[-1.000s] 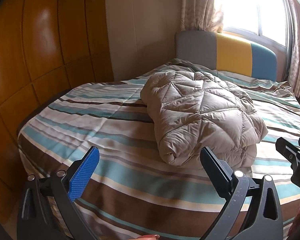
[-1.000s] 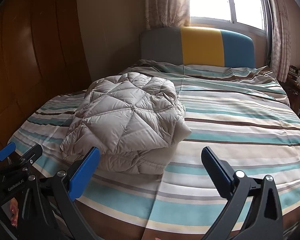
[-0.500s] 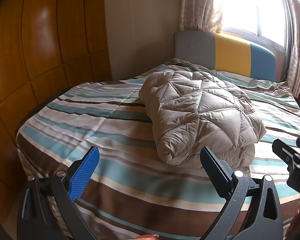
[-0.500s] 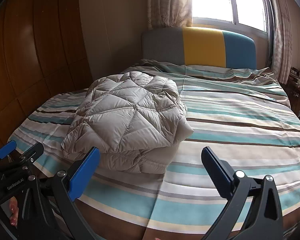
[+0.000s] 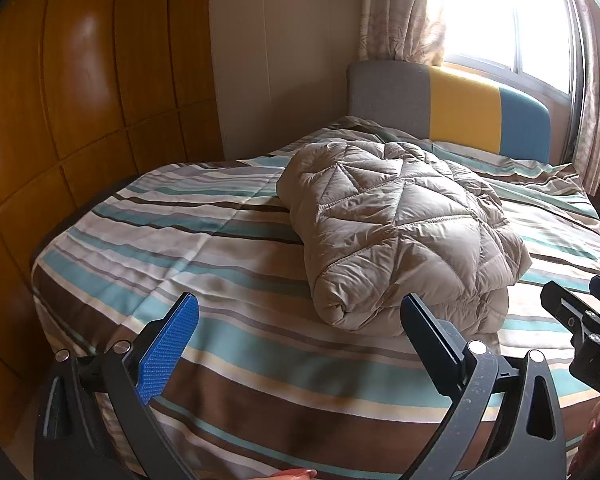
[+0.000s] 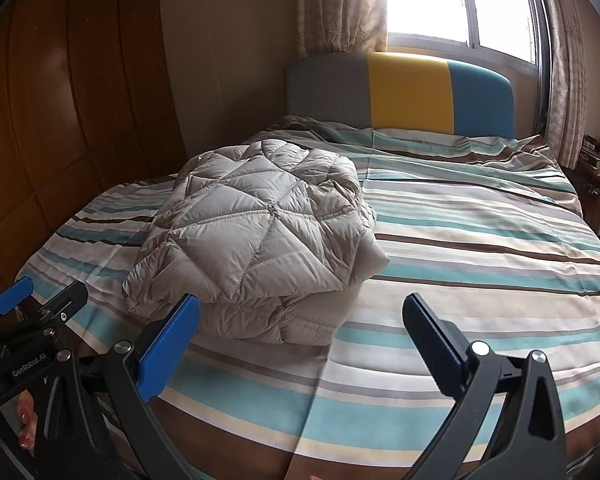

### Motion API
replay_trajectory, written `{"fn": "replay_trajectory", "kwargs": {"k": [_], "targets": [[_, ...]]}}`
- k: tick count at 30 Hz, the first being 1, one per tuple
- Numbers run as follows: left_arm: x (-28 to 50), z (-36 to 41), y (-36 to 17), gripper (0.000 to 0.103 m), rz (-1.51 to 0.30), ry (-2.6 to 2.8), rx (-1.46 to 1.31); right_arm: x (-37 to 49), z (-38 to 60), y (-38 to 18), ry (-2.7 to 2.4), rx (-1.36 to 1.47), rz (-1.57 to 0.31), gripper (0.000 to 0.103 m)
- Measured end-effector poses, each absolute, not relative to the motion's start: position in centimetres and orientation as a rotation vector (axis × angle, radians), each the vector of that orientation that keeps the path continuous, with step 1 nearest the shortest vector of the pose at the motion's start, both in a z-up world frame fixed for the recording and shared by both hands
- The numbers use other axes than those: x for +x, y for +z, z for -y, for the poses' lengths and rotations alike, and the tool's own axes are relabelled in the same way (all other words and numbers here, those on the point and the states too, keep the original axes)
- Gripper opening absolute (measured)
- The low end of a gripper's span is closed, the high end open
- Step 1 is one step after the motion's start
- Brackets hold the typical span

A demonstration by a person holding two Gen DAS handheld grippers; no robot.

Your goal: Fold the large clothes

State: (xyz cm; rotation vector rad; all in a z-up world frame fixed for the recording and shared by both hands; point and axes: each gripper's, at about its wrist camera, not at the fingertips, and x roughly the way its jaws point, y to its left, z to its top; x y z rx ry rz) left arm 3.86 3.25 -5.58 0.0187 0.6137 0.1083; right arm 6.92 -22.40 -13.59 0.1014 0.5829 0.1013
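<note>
A folded grey quilted jacket [image 5: 400, 232] lies on the bed [image 5: 220, 264], on the striped cover, in the left half of the bed as the right wrist view shows it. Its near rolled edge points toward the foot of the bed, and its far edge reaches toward the headboard [image 5: 452, 104]. The layers are stacked, and the lower layers stick out a little at the near right corner.

The left tool [image 5: 300, 332] is open, its jaws wide apart and holding nothing. It hangs above the foot of the bed, near the jacket's front edge but apart from it. The right tool [image 6: 302, 332] is also open and empty, just before the jacket's near right corner, not touching.

Left of the jacket, a broad strip of cover is free up to the bed edge beside the wooden wall [image 5: 80, 120]. Right of the jacket, the whole right half of the bed is free up to the side with the curtain [image 6: 564, 80]. Each tool appears at the border of the other view.
</note>
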Motion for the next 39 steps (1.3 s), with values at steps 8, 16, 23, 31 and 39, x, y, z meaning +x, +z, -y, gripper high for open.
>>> {"fn": "replay_trajectory", "kwargs": {"k": [8, 16, 23, 31, 39], "targets": [[4.01, -3.09, -5.55, 0.1, -0.617, 0.1, 0.022, 6.82, 22.36, -13.61, 0.104, 0.104, -0.579, 0.101], [3.99, -3.0, -5.79, 0.1, -0.626, 0.091, 0.02, 7.03, 22.29, -13.77, 0.106, 0.107, -0.586, 0.101], [4.01, -3.01, -5.87, 0.1, -0.627, 0.09, 0.014, 7.03, 22.18, -13.86, 0.105, 0.109, -0.589, 0.101], [4.15, -3.09, -6.06, 0.1, -0.639, 0.083, 0.0, 7.06, 22.2, -13.99, 0.106, 0.115, -0.597, 0.101], [4.07, -3.09, -6.51, 0.1, -0.651, 0.089, -0.006, 7.24, 22.18, -14.29, 0.109, 0.118, -0.605, 0.101]]}}
